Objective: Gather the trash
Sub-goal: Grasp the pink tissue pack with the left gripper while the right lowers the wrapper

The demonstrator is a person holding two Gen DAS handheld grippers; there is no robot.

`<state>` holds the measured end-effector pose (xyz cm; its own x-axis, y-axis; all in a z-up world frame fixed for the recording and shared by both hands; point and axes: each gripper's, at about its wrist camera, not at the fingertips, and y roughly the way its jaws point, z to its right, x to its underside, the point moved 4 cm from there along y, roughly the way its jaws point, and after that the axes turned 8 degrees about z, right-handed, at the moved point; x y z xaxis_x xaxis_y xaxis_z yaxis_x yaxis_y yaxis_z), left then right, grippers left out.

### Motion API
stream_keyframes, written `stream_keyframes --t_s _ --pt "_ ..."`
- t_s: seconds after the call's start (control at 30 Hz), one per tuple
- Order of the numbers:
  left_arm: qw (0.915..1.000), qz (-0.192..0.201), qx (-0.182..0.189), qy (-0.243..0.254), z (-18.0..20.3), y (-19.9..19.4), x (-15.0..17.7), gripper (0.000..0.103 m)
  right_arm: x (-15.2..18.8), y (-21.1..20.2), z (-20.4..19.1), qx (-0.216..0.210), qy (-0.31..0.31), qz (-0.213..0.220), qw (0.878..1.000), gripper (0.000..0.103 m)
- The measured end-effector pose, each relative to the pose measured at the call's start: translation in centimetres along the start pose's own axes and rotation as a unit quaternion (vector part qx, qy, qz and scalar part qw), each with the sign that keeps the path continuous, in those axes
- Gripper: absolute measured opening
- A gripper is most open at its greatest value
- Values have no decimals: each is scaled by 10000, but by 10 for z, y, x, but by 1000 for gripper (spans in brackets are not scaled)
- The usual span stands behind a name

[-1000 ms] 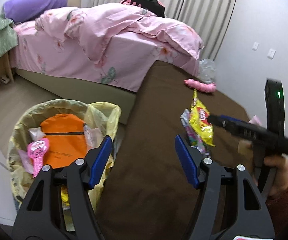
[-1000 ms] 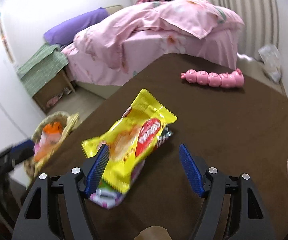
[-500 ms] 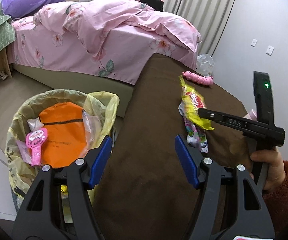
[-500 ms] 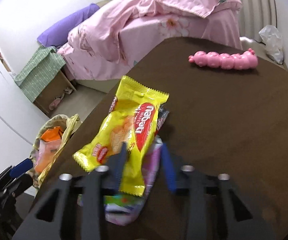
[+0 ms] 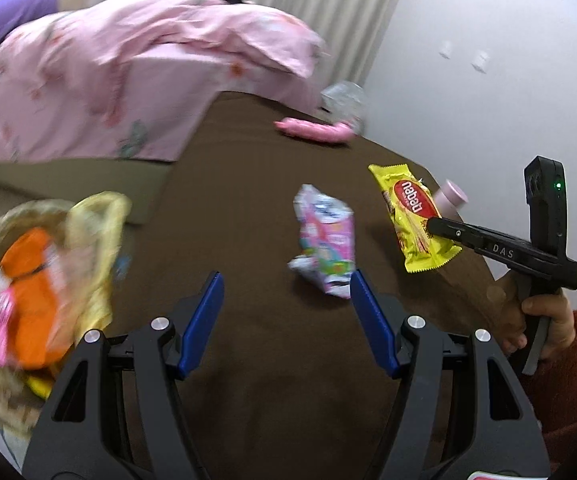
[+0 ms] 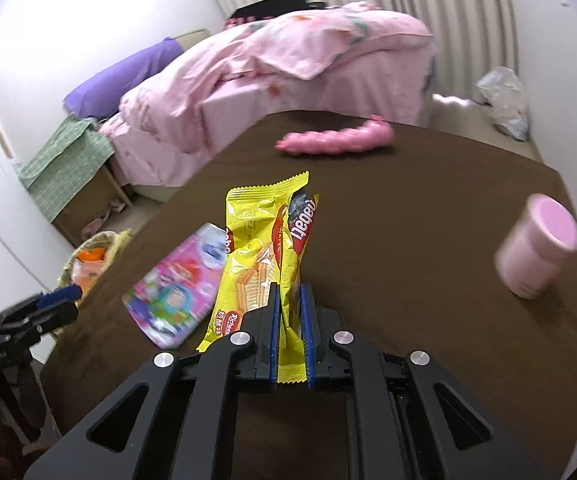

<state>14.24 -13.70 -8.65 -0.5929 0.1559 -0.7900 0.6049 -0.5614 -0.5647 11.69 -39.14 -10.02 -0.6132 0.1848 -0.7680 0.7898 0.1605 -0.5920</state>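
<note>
My right gripper (image 6: 289,300) is shut on a yellow wafer wrapper (image 6: 262,248) and holds it lifted off the brown table (image 6: 428,312). In the left wrist view the same wrapper (image 5: 414,216) hangs from the right gripper (image 5: 432,226). A pink and white snack packet (image 5: 324,244) lies on the table, just ahead of my open, empty left gripper (image 5: 284,300); it also shows in the right wrist view (image 6: 176,284). A trash bin with a yellow liner (image 5: 40,280) stands on the floor left of the table, holding an orange bag.
A pink caterpillar toy (image 6: 336,138) lies at the table's far side. A pink cup (image 6: 536,250) stands at the right. A bed with pink bedding (image 5: 128,72) is beyond the table. A clear plastic bag (image 6: 504,100) lies on the floor by the wall.
My right gripper has closed on the yellow wrapper and lifted it off the pink packet. My left gripper has swung right, from over the bin toward the packet on the table.
</note>
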Motion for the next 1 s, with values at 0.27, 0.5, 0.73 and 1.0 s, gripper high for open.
stream_keyframes --t_s 0.27,0.5,0.73,1.0 --pt "9952 -583 -297 726 38 74 -10 74 35 -22 50 429 232 -182 9986 34" --pt "9871 -871 -910 989 43 115 -10 73 57 -29 76 103 776 -169 9968 60" --pt "9790 -925 -1416 1139 42 124 -13 60 58 -28 67 280 417 -322 9982 60" --pt "9884 -916 -939 766 44 102 -11 28 67 -31 63 350 151 -149 9992 60"
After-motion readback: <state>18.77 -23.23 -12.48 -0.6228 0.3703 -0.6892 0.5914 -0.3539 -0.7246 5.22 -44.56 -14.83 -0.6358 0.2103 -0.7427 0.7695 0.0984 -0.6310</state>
